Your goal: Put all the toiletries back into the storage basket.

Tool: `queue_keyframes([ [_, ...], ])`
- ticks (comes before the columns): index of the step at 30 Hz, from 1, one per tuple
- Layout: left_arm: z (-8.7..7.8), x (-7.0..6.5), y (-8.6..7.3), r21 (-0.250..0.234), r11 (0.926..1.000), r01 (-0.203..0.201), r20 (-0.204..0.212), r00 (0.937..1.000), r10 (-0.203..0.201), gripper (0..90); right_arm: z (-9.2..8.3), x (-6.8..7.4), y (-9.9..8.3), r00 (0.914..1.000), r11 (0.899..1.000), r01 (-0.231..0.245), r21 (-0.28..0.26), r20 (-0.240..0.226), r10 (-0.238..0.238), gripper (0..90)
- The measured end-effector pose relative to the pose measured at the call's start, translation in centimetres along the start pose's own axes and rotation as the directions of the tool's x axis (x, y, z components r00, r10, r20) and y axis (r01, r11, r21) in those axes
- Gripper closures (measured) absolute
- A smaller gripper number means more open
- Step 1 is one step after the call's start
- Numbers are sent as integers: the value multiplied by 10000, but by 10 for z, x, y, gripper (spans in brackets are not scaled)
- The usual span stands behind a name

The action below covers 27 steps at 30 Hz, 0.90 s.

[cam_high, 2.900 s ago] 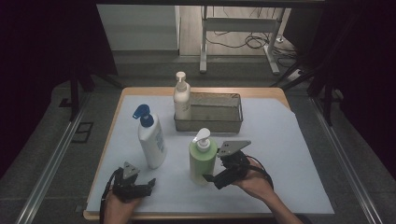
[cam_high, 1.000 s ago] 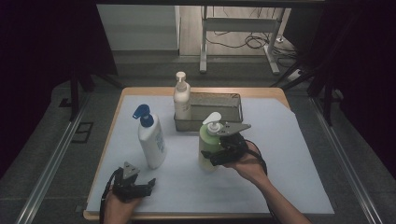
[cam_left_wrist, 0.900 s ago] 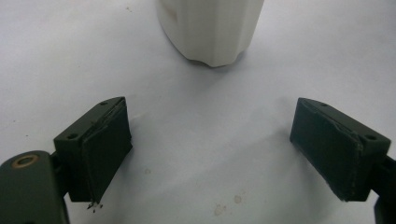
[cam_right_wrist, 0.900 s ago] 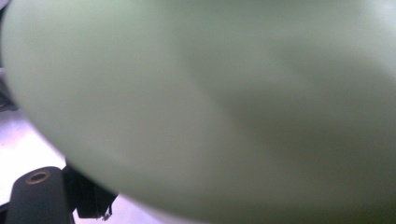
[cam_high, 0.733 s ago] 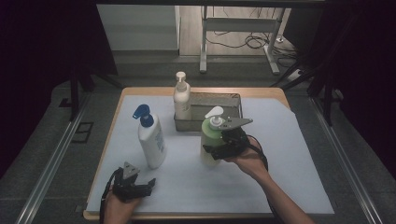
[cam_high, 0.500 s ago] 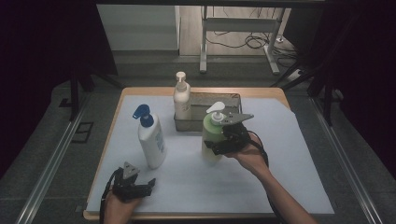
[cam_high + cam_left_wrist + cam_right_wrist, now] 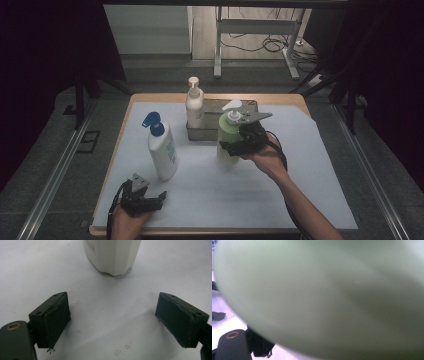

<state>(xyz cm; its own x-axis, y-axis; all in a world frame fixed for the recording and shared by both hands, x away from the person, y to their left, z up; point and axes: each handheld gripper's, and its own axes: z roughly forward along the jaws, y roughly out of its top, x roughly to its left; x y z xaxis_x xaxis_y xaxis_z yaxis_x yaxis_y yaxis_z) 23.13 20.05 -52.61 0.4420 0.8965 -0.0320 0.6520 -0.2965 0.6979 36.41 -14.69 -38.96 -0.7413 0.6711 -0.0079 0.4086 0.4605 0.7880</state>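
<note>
The right hand-held gripper (image 7: pixel 240 144) is clamped on the body of a pale green pump bottle (image 7: pixel 228 140), jaws closed against its sides. The bottle stands upright with its white pump head up, held just in front of a grey metal basket (image 7: pixel 248 106) at the far middle of the surface (image 7: pixel 300 175). In the high view its base sits at or just above the white sheet; contact with the sheet cannot be confirmed. In the right gripper view the green bottle wall (image 7: pixel 337 297) lies hard against the camera — blurred, with one black jaw visible at the lower left.

The left hand-held gripper (image 7: pixel 145 197) rests low at the near left edge of the surface, held in the person's left hand (image 7: pixel 127 222). Its jaws stand wide apart and grip nothing. In the left gripper view both black pads (image 7: pixel 53 320) lie close to the white sheet, and the base of a white bottle (image 7: pixel 112 255) stands ahead between them, well clear of both.

That white bottle with the blue pump (image 7: pixel 160 147) stands upright on the left of the surface. A cream pump bottle (image 7: pixel 194 106) stands upright at the left end of the basket; whether it is inside or just beside it cannot be determined.
</note>
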Motion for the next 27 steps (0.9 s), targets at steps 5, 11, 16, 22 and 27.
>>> queue_keyframes([
  [5,0,0,0,-2,10000,-2,2,10000,2,120,0,-3,8,10000,10000,-57,2,28,57,125],
  [11,0,0,0,-5,10000,1,6,10000,-1,121,-1,-6,20,9998,9998,-196,-15,-48,196,125],
  [16,0,0,0,-6,10000,-12,0,10000,12,121,-1,-9,28,9997,9997,-248,-89,-62,247,125],
  [22,0,0,0,-16,10000,-13,-2,10000,13,120,-2,-11,37,9995,9994,-317,-123,77,318,125],
  [27,0,0,0,-38,10000,2,-2,10000,-2,121,-1,-15,44,9991,9992,-362,-145,198,364,125],
])
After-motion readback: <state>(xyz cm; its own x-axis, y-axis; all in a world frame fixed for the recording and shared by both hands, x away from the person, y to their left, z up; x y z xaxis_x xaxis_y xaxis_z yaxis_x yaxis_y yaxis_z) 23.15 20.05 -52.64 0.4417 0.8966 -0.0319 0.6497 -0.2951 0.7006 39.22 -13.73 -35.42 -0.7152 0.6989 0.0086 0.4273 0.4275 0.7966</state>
